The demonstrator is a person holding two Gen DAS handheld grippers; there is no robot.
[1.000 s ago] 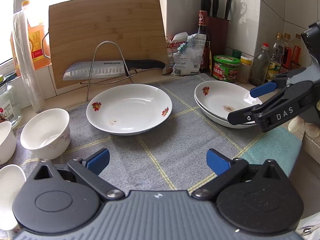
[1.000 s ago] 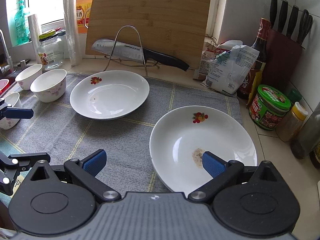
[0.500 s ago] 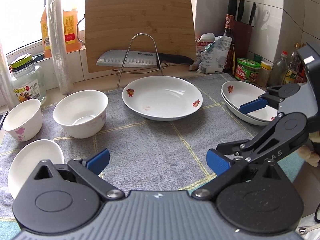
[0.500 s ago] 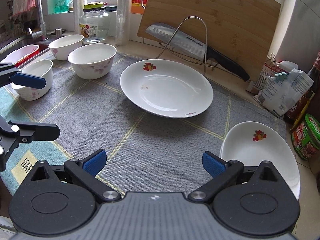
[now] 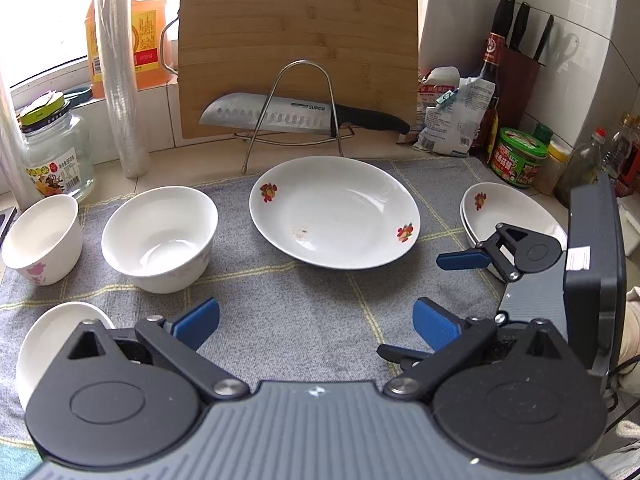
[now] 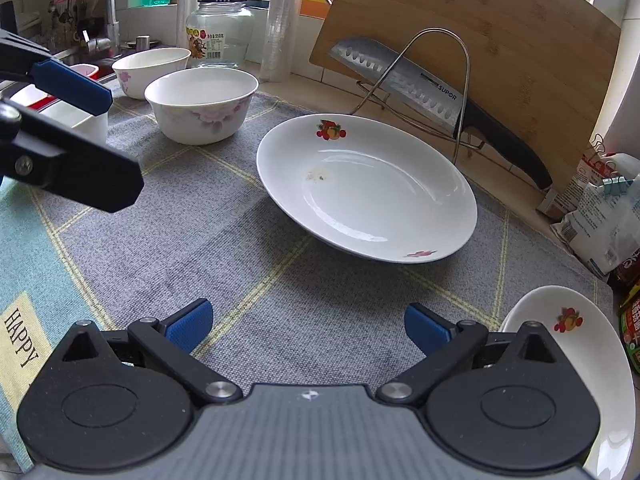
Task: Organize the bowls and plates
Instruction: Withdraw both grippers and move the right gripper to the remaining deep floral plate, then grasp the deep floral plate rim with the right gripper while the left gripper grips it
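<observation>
Both my jaws stand wide open and empty, low over the grey mat (image 5: 304,320) on the worktop: left gripper (image 5: 316,322) facing the board (image 5: 298,44) at 12 o'clock, right gripper (image 6: 308,326) angled toward the same middle.

The big plate (image 5: 334,212) lies alone at 12 o'clock in both views, flat on the mat. A stack of two plates (image 5: 508,210) sits at 3 o'clock from my left hand, partly behind my right gripper. A large bowl (image 5: 160,238) is at 10 o'clock, a smaller bowl (image 5: 42,236) beyond it at 9, and a third bowl (image 5: 52,332) at 8.

I judge the next step is to lift the big plate onto the stack. Its rim is shallow and glossy, so a bite on the very edge could slip, and a plate tilting in my jaws could chip the stack. My two grippers are close; they could collide.

The third bowl is half hidden by my left jaw, the stack's near edge is covered, and a red tub by the sink (image 6: 80,70) is too obscured to identify.
</observation>
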